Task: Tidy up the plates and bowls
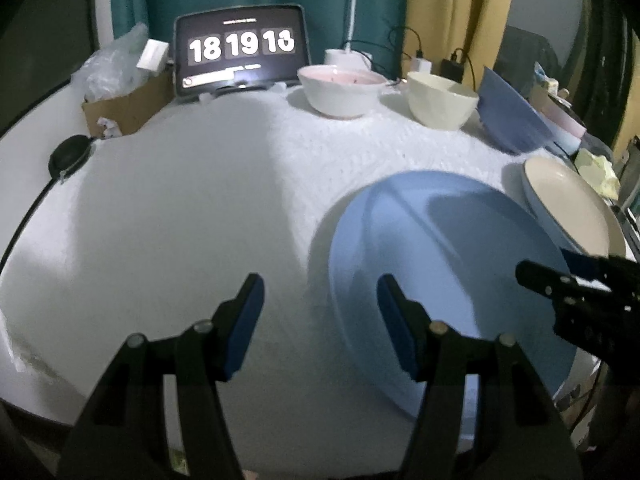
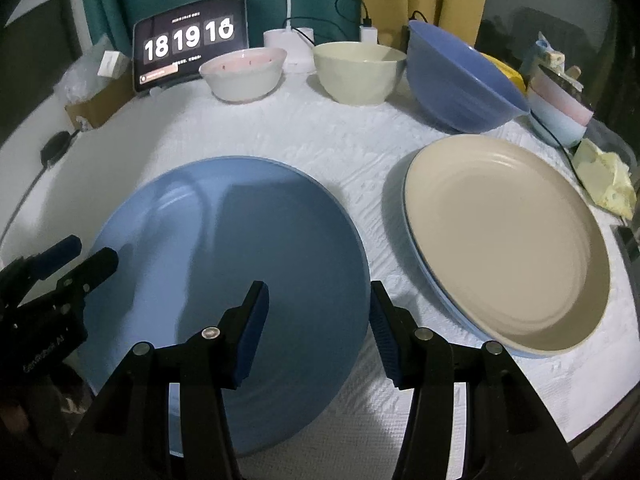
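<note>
A light blue plate (image 2: 224, 276) lies flat on the white cloth; it also shows in the left wrist view (image 1: 444, 272). My right gripper (image 2: 318, 312) is open, its jaws astride the plate's near right rim, just above it. My left gripper (image 1: 320, 312) is open and empty over the cloth, left of the plate's rim. To the right a beige plate (image 2: 508, 240) rests on a blue plate. At the back stand a white-pink bowl (image 2: 244, 74), a cream bowl (image 2: 358, 72) and a tilted dark blue bowl (image 2: 460, 76).
A tablet (image 2: 190, 40) showing a clock stands at the back left beside a cardboard box (image 2: 100, 98). Cables and chargers run along the back. Stacked pastel cups (image 2: 560, 108) and a yellow cloth (image 2: 608, 184) lie at the right edge. A black puck (image 1: 68, 156) lies left.
</note>
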Tool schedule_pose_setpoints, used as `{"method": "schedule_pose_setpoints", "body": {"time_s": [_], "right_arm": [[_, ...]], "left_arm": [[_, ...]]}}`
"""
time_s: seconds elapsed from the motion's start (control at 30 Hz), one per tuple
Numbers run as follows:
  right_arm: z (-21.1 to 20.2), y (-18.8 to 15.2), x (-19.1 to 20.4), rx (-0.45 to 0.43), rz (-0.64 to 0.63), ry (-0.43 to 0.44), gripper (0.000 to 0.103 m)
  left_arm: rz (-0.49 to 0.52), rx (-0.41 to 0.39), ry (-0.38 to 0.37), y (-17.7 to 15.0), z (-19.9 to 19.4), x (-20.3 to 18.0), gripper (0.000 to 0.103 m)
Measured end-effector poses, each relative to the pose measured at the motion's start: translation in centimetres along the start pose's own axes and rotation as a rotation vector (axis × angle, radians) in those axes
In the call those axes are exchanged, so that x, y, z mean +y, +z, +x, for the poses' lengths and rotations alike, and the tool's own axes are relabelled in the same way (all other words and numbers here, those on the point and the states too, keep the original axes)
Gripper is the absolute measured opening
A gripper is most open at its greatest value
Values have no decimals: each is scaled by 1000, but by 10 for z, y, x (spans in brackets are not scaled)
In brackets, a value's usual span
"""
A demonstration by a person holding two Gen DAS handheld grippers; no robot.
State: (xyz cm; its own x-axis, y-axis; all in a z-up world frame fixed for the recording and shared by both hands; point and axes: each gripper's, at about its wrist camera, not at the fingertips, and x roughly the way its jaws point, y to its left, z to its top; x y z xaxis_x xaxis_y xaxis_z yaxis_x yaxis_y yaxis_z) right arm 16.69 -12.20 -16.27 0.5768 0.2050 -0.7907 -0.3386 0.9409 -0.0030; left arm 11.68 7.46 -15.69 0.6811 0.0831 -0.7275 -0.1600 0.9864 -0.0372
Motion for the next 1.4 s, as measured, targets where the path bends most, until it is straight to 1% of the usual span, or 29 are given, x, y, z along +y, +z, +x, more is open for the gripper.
{"method": "schedule_pose_setpoints", "body": {"time_s": [0.13, 0.23, 0.27, 0.3, 0.33, 0.37, 0.4, 0.43, 0.47, 0.53, 0.6, 0.63, 0.93, 1.13, 1.4], "right_arm": [[4, 0, 1, 4, -9, -10, 53], [5, -2, 2, -5, -7, -16, 51], [5, -2, 1, -7, -6, -18, 46], [5, -2, 1, -10, -4, -25, 43], [5, -2, -1, -12, 0, -34, 37], [5, -2, -2, -13, 5, -38, 32], [4, -1, -4, -14, 11, -37, 29], [4, -1, -5, -15, 14, -38, 24], [3, -2, -5, -16, 12, -40, 22], [2, -2, -7, -16, 12, -39, 21], [1, -3, -8, -17, 15, -33, 21], [0, -3, -9, -18, 17, -28, 20], [-17, 2, -15, -62, 38, -7, 20], [-30, 6, -26, -92, 64, -4, 20], [-41, 9, -48, -120, 101, -1, 20]], "left_arm": [[18, 16, -4, -4, 6, -3, 60], [28, 4, -15, -5, 5, -5, 58], [33, 1, -19, -6, 5, -6, 55], [38, 1, -30, -6, 5, -8, 49], [46, -1, -33, -6, 4, -9, 45], [56, -2, -37, -6, 4, -12, 44], [70, -2, -47, -6, 3, -16, 42], [76, -3, -48, -6, 2, -18, 41], [79, -6, -39, -6, 1, -19, 41], [75, -3, -38, -6, 1, -19, 40], [71, -3, -27, -6, -1, -18, 34], [70, -5, -26, -6, -1, -18, 33], [75, -35, -30, 3, -18, -23, 33], [94, -56, -33, 12, -29, -35, 33], [125, -63, -46, 21, -35, -57, 33]]}}
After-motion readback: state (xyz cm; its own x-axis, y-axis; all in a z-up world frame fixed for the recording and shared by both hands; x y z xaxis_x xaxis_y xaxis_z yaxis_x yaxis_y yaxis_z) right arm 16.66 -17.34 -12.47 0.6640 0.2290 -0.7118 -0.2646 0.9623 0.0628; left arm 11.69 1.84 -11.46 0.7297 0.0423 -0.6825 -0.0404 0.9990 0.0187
